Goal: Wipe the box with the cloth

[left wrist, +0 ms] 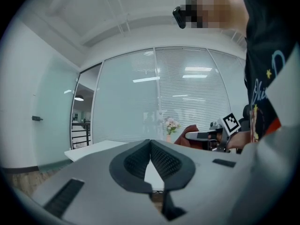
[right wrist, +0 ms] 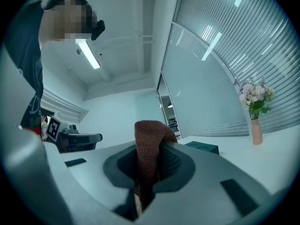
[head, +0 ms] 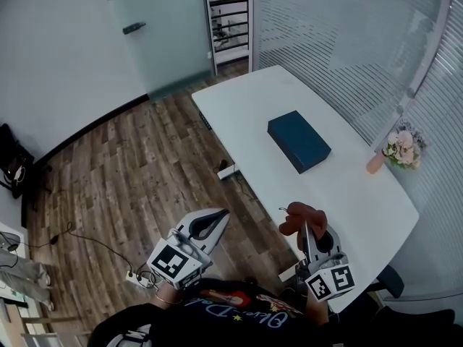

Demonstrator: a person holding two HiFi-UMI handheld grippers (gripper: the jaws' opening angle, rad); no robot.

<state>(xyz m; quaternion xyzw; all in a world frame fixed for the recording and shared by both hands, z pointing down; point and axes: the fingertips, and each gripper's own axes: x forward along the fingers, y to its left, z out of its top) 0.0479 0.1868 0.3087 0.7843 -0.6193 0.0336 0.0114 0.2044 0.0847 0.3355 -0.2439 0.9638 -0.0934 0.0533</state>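
Two grippers: left gripper [head: 217, 221] has its fingers closed on nothing; right gripper [head: 304, 230] has its fingers clamped on the cloth [head: 299, 215].
Box location: the box [head: 298, 141] lies flat mid-bench [head: 354, 201], well apart from both grippers.
Step in hand: bring the cloth to the box. Judged best: press a broad fold flat on the lid and stroke lengthwise.
View difference: only the right gripper view shows the pinch on the cloth; only the head view shows the gap to the box.

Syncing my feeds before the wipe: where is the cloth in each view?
Head view: brown cloth lower right, in the right gripper.
Left gripper view: brown cloth right of centre, beside the flower vase.
Right gripper view: brown cloth at centre, between the jaws.
Shared landmark: the flower vase.
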